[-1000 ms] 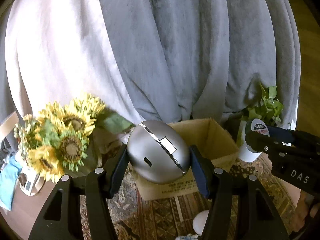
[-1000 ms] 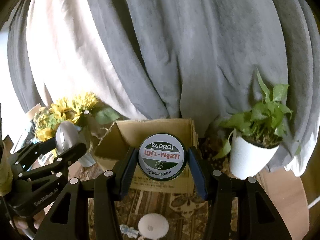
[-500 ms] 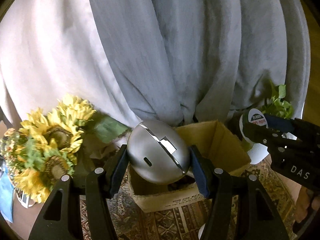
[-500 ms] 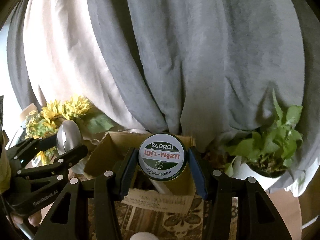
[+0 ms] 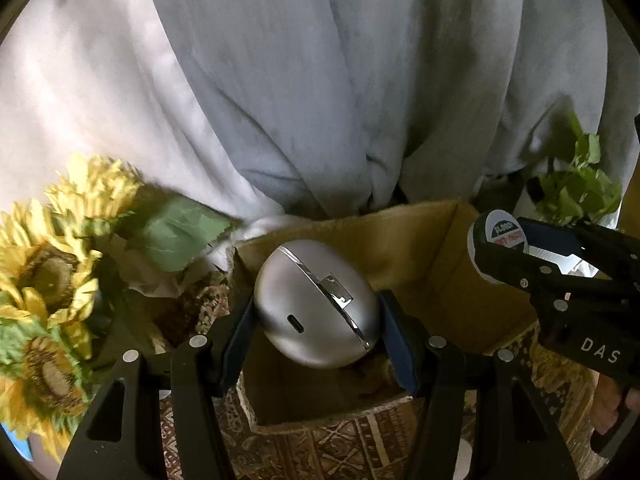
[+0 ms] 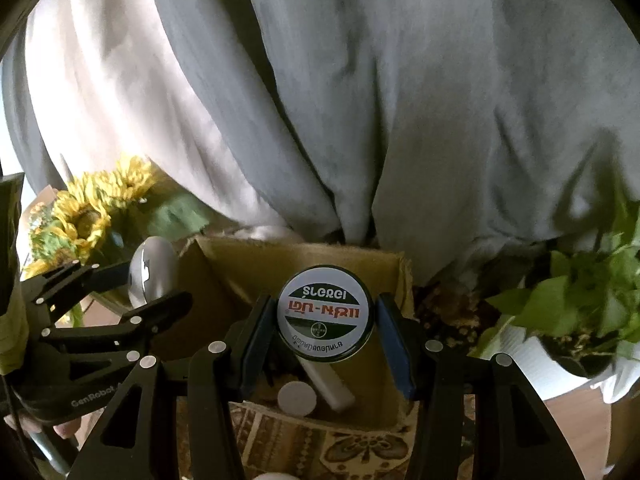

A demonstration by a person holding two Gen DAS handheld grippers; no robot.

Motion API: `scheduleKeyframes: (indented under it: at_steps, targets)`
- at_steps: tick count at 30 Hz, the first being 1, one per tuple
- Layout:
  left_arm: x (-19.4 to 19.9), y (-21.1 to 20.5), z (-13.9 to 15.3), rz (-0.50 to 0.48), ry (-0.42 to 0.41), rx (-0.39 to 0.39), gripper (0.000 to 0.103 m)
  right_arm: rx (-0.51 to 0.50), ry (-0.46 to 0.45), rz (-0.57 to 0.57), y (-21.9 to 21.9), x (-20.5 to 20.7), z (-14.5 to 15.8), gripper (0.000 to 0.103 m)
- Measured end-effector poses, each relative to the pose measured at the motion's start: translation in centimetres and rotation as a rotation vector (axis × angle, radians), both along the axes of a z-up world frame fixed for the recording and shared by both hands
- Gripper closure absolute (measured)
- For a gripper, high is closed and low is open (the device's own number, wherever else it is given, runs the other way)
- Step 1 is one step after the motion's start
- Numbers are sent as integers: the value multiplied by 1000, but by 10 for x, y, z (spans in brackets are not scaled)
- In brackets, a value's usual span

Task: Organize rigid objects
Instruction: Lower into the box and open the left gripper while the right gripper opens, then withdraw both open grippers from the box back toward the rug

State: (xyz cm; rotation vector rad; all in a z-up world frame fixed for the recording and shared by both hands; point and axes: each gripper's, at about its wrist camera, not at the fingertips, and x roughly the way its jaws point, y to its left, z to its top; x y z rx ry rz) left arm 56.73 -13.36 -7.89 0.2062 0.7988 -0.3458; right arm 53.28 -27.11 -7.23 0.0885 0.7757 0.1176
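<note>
Lower centre of the left wrist view: left gripper [image 5: 316,320], its blue pads pressed on either side of a silver egg-shaped case [image 5: 316,304]
Case detail: a seam runs slantwise across the shell, with a small slot low on its front
Case position: held above the open cardboard box [image 5: 420,248], in front of its far wall
Right edge of the left wrist view: right gripper [image 5: 500,252] reaching in from the side, a hand [image 5: 612,404] on its handle
Lower centre of the right wrist view: right gripper [image 6: 326,320], fingers part open and clamped on a round tin [image 6: 325,319], its green, white and red label facing the camera upside down
Tin position: above the box [image 6: 304,260], over its open mouth
Inside the box: a white stick-shaped item [image 6: 328,384] and a white round disc [image 6: 297,398] on the bottom
Left of both views: sunflowers [image 5: 44,280]
Right of the right wrist view: potted green plant [image 6: 580,312] in a white pot
Behind everything: grey drape [image 6: 400,100]
Under the box: patterned rug [image 6: 320,444]
</note>
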Motion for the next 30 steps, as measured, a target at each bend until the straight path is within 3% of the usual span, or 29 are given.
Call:
scheduleKeyframes:
  at_steps: [10, 16, 18, 30]
  targets:
    - [22, -3, -29, -21, 119, 19, 44, 1, 109, 37, 5, 24, -30, 50]
    - [27, -5, -36, -26, 142, 43, 40, 10, 151, 42, 1, 32, -42, 50]
    - [26, -6, -34, -16, 123, 58, 30, 6, 148, 32, 0, 34, -43, 46]
    - [-17, 6, 0, 37, -42, 62, 28, 0, 83, -15, -4, 12, -27, 40]
